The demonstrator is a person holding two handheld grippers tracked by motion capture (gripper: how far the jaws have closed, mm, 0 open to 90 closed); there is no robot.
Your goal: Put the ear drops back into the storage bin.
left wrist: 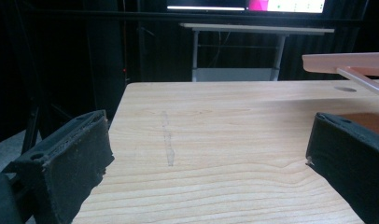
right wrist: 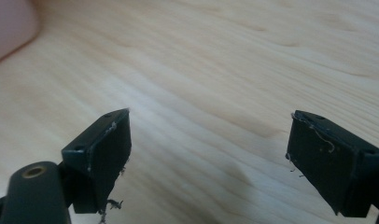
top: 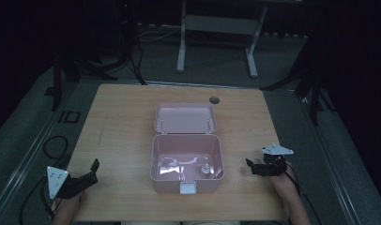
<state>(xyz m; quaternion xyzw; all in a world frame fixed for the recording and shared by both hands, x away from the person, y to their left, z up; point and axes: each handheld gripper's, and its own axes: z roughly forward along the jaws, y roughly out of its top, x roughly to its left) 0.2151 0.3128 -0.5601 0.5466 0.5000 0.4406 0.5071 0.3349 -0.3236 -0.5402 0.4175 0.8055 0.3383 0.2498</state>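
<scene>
An open pink box [top: 186,161] stands at the middle of the wooden table [top: 123,122], its lid [top: 185,118] leaning back. Inside lie a small pale bottle-like item [top: 205,169] and some clear wrapping [top: 172,164]; what they are is too small to tell. My left gripper [top: 92,172] rests at the table's front left, open, well apart from the box. In the left gripper view it [left wrist: 208,135] holds nothing and the pink lid [left wrist: 346,63] shows at the upper right. My right gripper [top: 251,167] sits right of the box, open. In its own view it [right wrist: 208,121] hangs over bare wood near the box's corner [right wrist: 10,23].
A white latch [top: 188,187] hangs on the box's front wall. A round cable hole [top: 214,100] lies behind the lid. Beyond the table stands a white desk frame [top: 217,28] on a dark floor. Cables [top: 52,145] trail off the left side.
</scene>
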